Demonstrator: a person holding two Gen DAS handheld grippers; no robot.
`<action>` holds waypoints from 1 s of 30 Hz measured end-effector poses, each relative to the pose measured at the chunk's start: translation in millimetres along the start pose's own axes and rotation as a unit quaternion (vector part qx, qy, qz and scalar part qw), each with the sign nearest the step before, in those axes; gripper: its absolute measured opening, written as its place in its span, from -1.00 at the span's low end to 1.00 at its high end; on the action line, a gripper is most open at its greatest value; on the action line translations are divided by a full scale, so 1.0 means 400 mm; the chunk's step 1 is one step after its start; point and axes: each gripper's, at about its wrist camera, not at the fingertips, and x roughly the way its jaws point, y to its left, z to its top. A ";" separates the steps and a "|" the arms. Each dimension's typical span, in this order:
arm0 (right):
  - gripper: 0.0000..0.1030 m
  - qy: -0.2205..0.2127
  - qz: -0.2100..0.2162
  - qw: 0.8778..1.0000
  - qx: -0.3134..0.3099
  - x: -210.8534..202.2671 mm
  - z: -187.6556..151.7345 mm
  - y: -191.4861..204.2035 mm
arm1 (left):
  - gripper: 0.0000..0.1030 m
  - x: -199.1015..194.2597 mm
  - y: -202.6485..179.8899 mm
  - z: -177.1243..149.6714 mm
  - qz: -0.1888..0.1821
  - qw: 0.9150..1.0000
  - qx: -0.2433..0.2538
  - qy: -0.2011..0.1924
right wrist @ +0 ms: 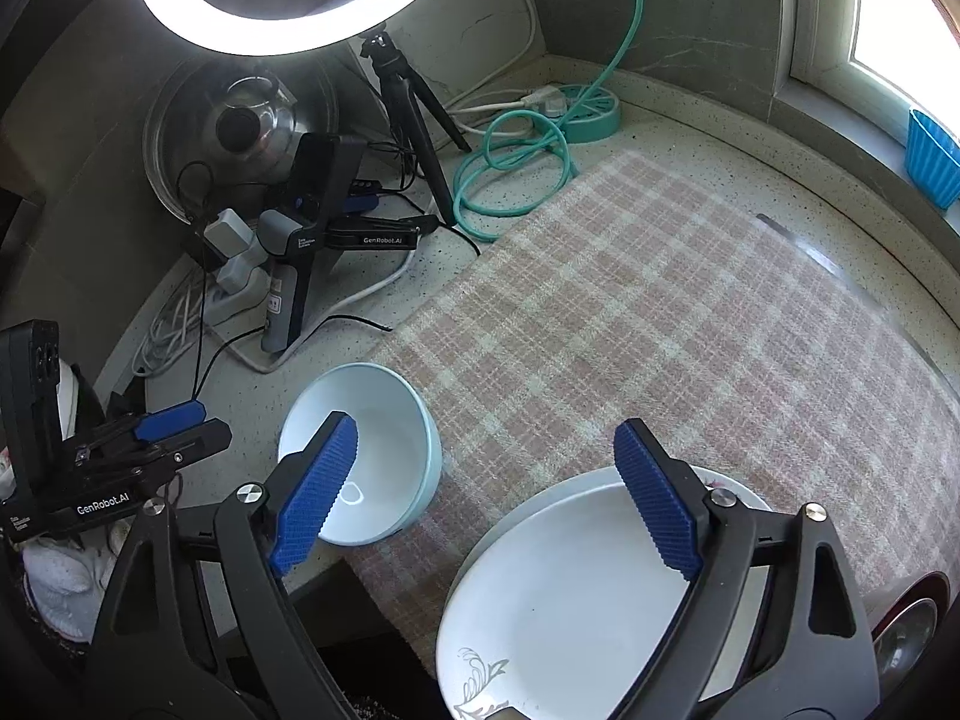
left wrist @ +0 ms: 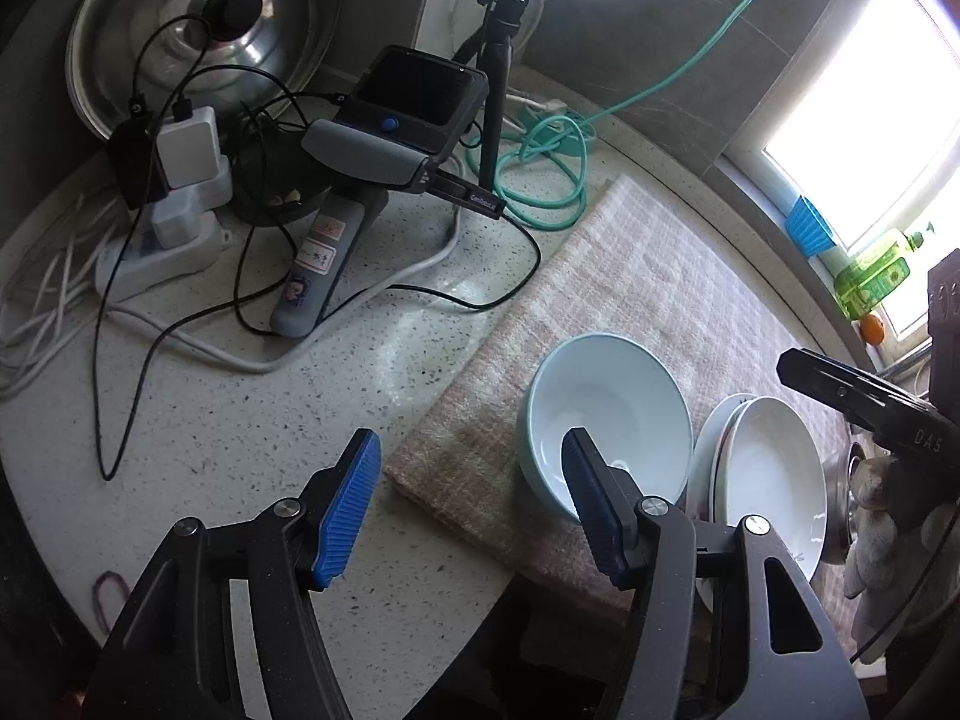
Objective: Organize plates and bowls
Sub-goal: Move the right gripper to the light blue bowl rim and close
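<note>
The right gripper [right wrist: 486, 492] stands released, its right finger over the stacked plates [right wrist: 576, 588] and the bowl [right wrist: 384, 450] behind its left finger. The left gripper [left wrist: 474, 504], also released, has the same bowl's [left wrist: 606, 408] near rim at its right finger, so it is nearer to the bowl

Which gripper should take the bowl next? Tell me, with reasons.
Probably left. The left gripper is open with one pad already over the bowl. The right gripper hangs open above the plates.
</note>
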 end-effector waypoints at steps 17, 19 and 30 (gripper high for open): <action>-0.17 0.081 0.030 0.996 0.038 0.139 -0.033 0.008 | -0.49 0.120 -0.021 0.015 -0.084 0.993 0.001 0.084; -0.29 0.087 0.032 0.995 0.040 0.149 -0.036 0.009 | -0.52 0.128 -0.025 0.017 -0.084 0.992 0.008 0.089; -0.79 0.109 0.040 0.992 0.058 0.196 -0.045 0.025 | -0.69 0.152 -0.030 0.029 -0.092 0.990 0.033 0.105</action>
